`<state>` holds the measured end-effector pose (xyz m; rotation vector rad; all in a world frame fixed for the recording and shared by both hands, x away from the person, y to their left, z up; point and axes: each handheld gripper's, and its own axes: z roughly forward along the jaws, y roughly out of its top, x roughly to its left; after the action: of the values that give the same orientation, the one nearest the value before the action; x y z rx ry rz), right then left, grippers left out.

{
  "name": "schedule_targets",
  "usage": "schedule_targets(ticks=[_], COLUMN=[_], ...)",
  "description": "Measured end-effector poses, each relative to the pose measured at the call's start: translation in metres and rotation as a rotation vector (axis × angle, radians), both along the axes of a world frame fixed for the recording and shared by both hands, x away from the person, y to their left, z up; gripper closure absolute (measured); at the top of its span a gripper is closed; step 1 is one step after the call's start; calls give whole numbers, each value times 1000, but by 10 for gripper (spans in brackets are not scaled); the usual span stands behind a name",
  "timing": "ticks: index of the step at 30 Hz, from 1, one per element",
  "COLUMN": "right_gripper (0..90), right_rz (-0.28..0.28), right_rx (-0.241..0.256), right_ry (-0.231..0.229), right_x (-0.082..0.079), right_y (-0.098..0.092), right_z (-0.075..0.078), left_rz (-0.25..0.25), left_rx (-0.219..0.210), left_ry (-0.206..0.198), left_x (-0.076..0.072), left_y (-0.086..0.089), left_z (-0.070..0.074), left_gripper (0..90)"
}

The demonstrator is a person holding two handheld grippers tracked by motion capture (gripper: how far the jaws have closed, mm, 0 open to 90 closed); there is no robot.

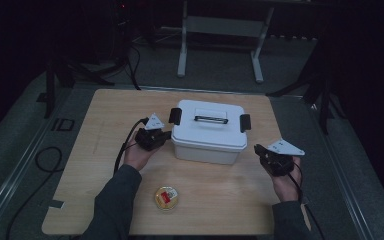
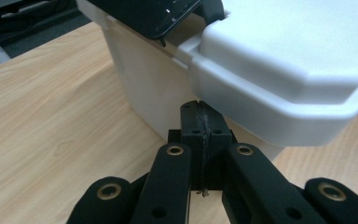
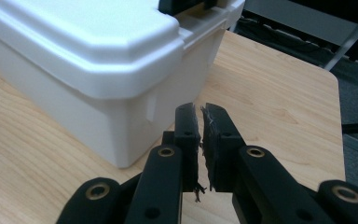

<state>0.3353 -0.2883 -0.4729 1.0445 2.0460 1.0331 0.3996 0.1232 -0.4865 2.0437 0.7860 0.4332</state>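
The white storage box (image 1: pixel 209 132) stands in the middle of the wooden desk (image 1: pixel 100 115), its lid on and both black latches down, so what is inside is hidden. The left tool (image 1: pixel 164 136) is clenched on nothing, its tips under the lid's rim at the box's left end. The right tool (image 1: pixel 258 149), also pressed together and empty, is near the box's right corner. A small round container (image 1: pixel 166 198) with a dim red label lies near the front edge.
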Motion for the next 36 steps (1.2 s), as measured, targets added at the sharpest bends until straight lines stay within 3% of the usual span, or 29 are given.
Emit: schedule_targets(ticks=[7,14,19,27,36], right_gripper=[843,845,851,868,888], right_rz=[-2,-1,-1,13,39], right_rx=[-4,-2,9,13,47], right_ry=[-3,3,7,12,10], right_x=[7,14,23,36,43], right_y=[1,1,3,6,11], right_z=[4,6,6,6,6], left_rz=[-22,-32,0,41,77], left_rx=[-12,-8,-15,10,9], left_ry=[-10,-11,-20,-22,-19], left_x=[-18,-26,-30,-40,-41], left_y=[-9,-11,-2,18,34], left_z=[-2,0,1,-1,-3], left_gripper=[900,899,899,898,898])
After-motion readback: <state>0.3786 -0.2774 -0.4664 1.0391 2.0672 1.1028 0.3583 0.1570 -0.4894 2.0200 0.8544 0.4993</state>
